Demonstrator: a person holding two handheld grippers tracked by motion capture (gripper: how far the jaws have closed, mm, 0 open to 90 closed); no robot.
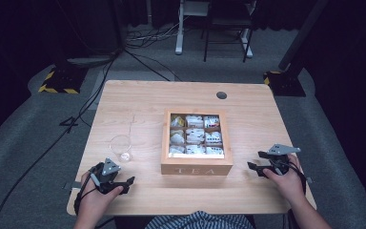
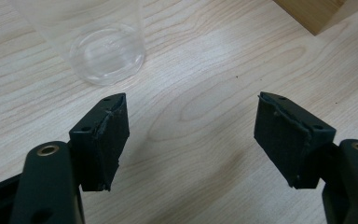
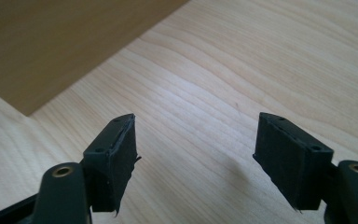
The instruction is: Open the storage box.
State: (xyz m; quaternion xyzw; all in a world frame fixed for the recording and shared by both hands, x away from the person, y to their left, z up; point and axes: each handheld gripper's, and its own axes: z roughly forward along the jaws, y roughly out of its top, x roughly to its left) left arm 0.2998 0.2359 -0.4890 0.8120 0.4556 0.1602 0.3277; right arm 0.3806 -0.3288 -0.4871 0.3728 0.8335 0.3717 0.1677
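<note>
Both grippers, left gripper (image 1: 124, 183) and right gripper (image 1: 257, 168), rest with jaws apart and empty on the table (image 1: 138, 107) flanking the tea box (image 1: 196, 168), so the left could tip the light clear cup (image 1: 121, 148) just ahead

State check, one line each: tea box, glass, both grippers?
tea box: lid open, compartments filled with tea bags
glass: upright, empty, untouched
left gripper: open, nothing between jaws
right gripper: open, nothing between jaws
</note>
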